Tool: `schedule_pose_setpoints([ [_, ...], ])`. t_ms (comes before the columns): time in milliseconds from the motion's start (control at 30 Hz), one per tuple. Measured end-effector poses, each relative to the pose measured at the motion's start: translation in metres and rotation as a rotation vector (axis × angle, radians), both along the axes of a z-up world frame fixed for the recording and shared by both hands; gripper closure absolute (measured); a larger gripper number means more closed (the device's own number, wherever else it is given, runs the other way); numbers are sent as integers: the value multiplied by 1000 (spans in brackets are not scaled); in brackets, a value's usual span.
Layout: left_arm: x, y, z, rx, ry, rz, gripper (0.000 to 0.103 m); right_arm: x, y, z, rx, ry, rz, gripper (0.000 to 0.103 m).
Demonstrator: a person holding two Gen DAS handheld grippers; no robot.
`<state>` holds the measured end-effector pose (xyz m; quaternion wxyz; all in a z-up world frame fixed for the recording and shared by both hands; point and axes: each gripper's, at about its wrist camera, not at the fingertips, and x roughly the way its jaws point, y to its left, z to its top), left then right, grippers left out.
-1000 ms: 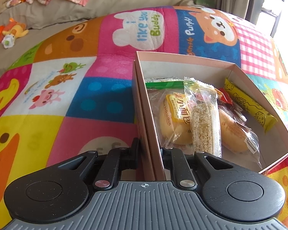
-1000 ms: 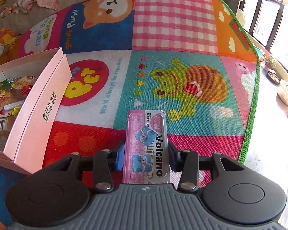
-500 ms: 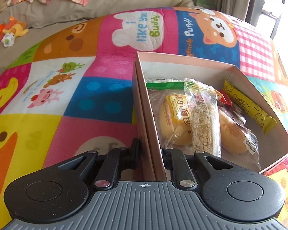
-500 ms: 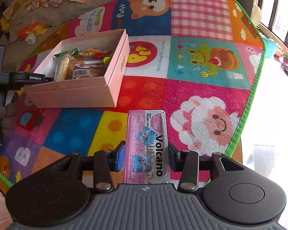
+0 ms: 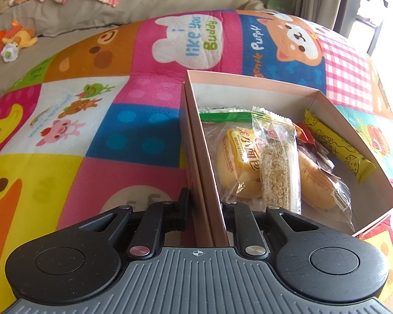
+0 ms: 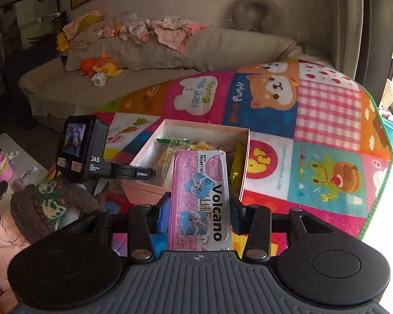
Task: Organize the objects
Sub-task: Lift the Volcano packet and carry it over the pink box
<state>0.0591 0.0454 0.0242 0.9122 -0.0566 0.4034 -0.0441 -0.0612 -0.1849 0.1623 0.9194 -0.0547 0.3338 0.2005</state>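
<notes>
My left gripper (image 5: 204,209) is shut on the near left wall of the pink cardboard box (image 5: 249,81), one finger outside and one inside. Inside lie wrapped buns (image 5: 235,167), a puffed-grain bar (image 5: 277,167) and a yellow cheese stick (image 5: 338,146). My right gripper (image 6: 199,216) is shut on a pink "Volcano" snack packet (image 6: 200,198), held in the air in front of the pink box (image 6: 204,128). The left gripper (image 6: 133,172) with its camera shows in the right wrist view, clamped on the box's left wall.
The box sits on a colourful cartoon play mat (image 6: 327,120). Behind it runs a beige sofa (image 6: 149,52) with clothes and soft toys (image 6: 102,68). A knitted sleeve (image 6: 44,204) is at lower left, with a pink cup (image 6: 0,167) beyond it.
The right gripper has risen and swung left with the packet, from over the mat's right side to facing the box and the sofa. The left gripper and box have kept still.
</notes>
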Motion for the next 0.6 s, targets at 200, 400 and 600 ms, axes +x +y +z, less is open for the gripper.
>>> schedule_pose_setpoints([
  [200, -1, 2, -1, -9, -1, -4, 86, 36, 20, 19, -7, -55, 7, 59],
  [400, -1, 2, -1, -10, -1, -4, 86, 67, 40, 15, -41, -53, 10, 60],
  [600, -1, 2, -1, -10, -1, -4, 86, 94, 47, 6, -54, -36, -27, 60],
])
